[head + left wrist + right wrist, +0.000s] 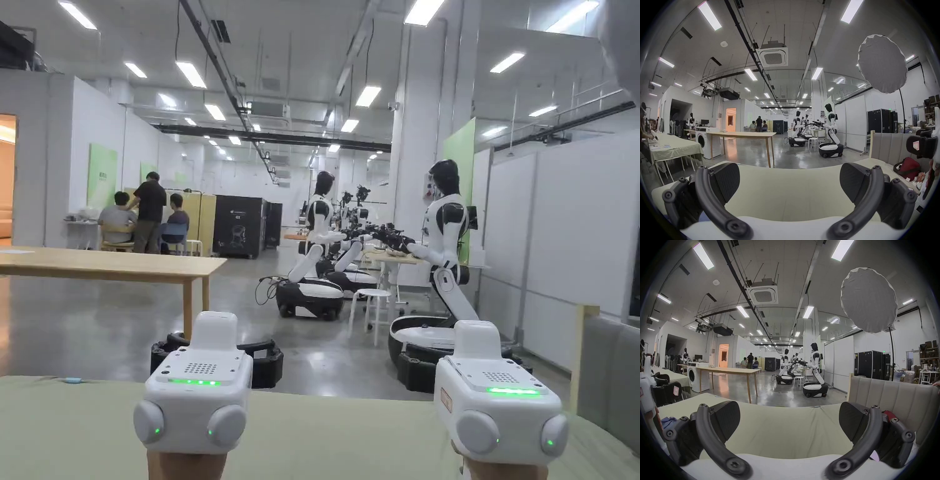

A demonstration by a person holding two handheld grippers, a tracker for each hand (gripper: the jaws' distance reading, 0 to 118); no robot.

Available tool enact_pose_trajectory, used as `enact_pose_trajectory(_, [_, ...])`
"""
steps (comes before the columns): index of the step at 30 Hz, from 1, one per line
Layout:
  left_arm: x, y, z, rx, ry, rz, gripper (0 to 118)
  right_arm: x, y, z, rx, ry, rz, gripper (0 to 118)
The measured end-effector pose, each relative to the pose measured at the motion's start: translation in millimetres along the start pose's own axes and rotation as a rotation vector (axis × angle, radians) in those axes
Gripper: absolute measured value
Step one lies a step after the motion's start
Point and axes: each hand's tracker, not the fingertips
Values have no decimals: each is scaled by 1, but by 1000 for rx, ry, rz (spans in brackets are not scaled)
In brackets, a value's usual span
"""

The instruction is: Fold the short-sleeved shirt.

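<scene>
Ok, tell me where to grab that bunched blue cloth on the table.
Pinch the raised top fold of the blue cloth from above, probably with the open right tool swung left; it lies crumpled, with no hem or sleeve showing.

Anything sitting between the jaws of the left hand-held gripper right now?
Nothing held: in the left gripper view the left hand-held gripper stands open, with bare pale-green table cover showing in the gap.

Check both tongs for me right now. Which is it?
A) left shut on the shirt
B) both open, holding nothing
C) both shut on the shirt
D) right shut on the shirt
B: in each gripper view the jaws of the left tongs and right tongs stand wide apart, with only the bare green cloth between them.
</scene>
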Motion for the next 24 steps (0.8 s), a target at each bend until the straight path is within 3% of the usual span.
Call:
enact_pose_trajectory(2, [-1,-1,0,-15,3,-7,116,4,0,-1,-20,42,-18,115])
enact_pose_trajectory(3, [-1,-1,1,-16,1,-8,108,5,-1,1,-19,47,-26,99])
enact_pose_trajectory(4, [-1,-3,3,-2,8,-23,84,4,-1,2,-18,35,-20,57])
enact_pose_trajectory(5, [0,-4,4,16,12,-38,20,3,-1,2,-24,13,-13,0])
enact_pose_trajectory(6, [1,-3,2,5,46,-67,0,3,-3,3,0,-49,26,0])
enact_pose_trajectory(7, [3,-2,3,15,97,-82,0,3,-7,2,-18,-10,-13,0])
enact_pose_trajectory(9, [-1,-1,1,-1,17,-14,0,7,-10,0,-48,23,-61,0])
enact_pose_trajectory(11, [0,-1,-1,-7,43,-25,0,5,-17,0,-43,-10,-39,0])
enact_pose_trajectory(17, [-12,2,-1,-21,42,-24,0,-3,-17,1,-35,13,-9,0])
enact_pose_trajectory(22, [-85,5,33,10,118,-29,0,-88,-13,1,-4,179,58,0])
enact_pose_trajectory(24, [-124,4,51,0,207,-67,0,-131,-12,3,11,256,42,0])
